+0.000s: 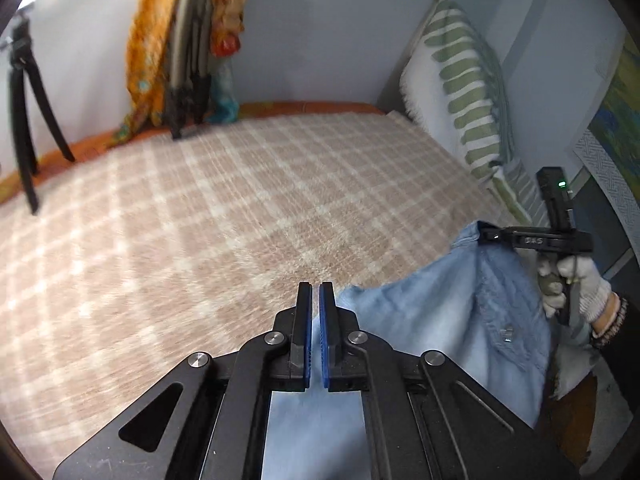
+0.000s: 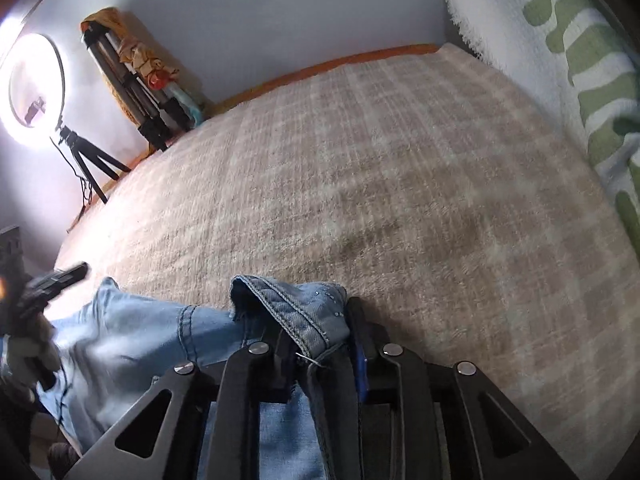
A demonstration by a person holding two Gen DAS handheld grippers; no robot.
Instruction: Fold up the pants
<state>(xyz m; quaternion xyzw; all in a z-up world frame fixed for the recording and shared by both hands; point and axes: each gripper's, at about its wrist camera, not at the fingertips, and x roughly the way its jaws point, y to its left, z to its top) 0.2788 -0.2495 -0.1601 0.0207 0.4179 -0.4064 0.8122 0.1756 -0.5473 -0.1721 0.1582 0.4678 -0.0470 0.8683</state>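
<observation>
Both grippers, left (image 1: 315,294) and right (image 2: 316,320), clench the jeans (image 1: 420,320) aloft, apparently to spread them over the bed (image 1: 200,208)

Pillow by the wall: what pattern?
White pillow with green leaf-like stripes; clearest in the left wrist view.

Pants (image 1: 440,320) on bed's (image 1: 200,220) near edge, pillow (image 1: 456,80) right.
</observation>
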